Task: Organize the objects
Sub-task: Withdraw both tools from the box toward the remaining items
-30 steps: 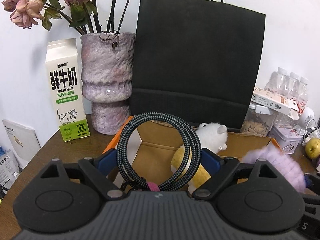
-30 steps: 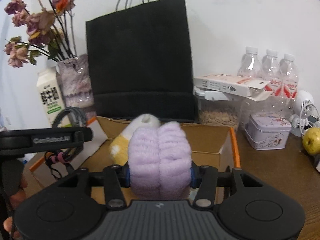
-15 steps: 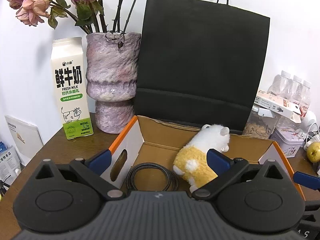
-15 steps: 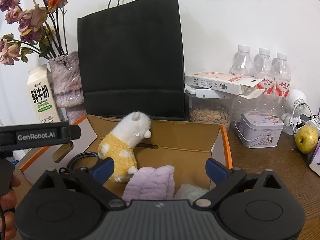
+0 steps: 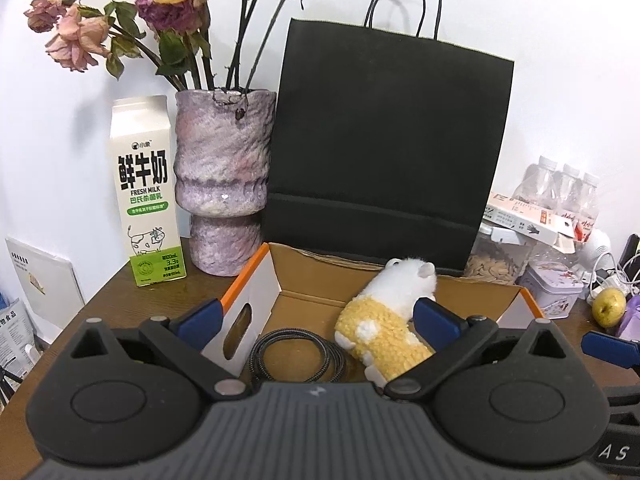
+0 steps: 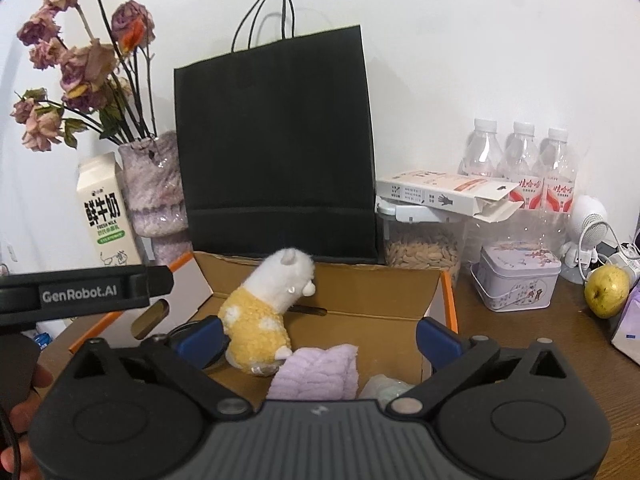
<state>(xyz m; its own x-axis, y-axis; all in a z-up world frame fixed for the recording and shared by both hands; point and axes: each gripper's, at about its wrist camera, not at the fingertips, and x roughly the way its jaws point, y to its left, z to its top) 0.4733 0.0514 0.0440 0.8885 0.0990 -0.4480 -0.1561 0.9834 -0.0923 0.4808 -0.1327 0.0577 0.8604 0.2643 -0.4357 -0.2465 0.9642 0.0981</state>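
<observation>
While both claws hang above the near edge of the cardboard box (image 5: 256, 280), the brown surface (image 5: 120, 296) at far left carries a milk carton (image 5: 146, 188) upright beside a mottled purple vase (image 5: 224, 184) of dried roses (image 5: 76, 40). Just right of the vase, a black paper bag (image 5: 384, 148) stands against the wall, directly behind the box. The left claw (image 5: 316, 320) has its blue-tipped jaws spread wide with nothing between the pads. Below it, in the left part of the box, lies a coiled black cable (image 5: 296, 356), flat on the floor of the box. Next to the cable, a plush toy (image 5: 388, 320) in yellow and white leans with its head towards the back wall. The right claw (image 6: 320, 336) is spreading its jaws, already far apart, with nothing gripped; beneath it a lilac fluffy cloth (image 6: 316, 372) rests in the box, touching the plush toy, with a pale crumpled item beside it that is too hidden to name. Further right, outside the box, stand a clear jar of seeds (image 6: 424, 248), a flat carton (image 6: 444, 192) on its lid, three water bottles (image 6: 524, 160), a small tin (image 6: 516, 280) and a yellow-green pear (image 6: 606, 290).
</observation>
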